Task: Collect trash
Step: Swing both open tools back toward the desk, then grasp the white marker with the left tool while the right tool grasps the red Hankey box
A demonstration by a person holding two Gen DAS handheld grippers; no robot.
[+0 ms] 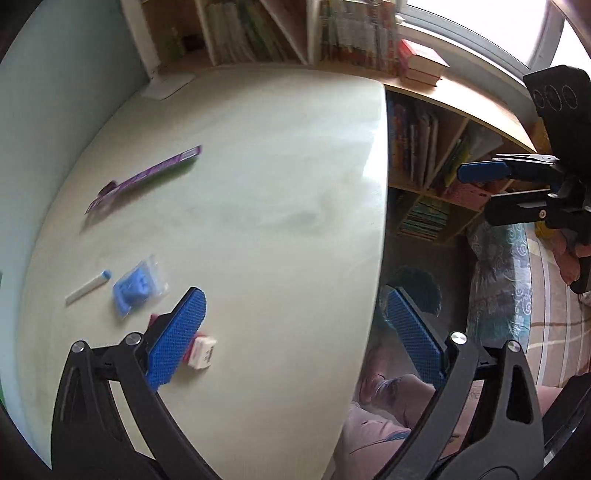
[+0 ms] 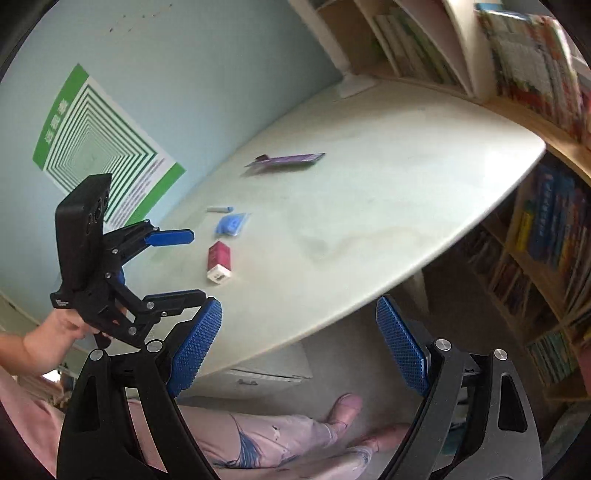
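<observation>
Several pieces of trash lie on the pale round table: a purple wrapper, a white stick with a blue tip, a blue item in a clear bag, and a small red and white box. My left gripper is open and empty above the table's near edge, its left finger over the box. My right gripper is open and empty, off the table's edge.
Bookshelves full of books run behind and beside the table. A stack of books lies on the shelf top. A green poster hangs on the blue wall. The person's legs are below the table edge.
</observation>
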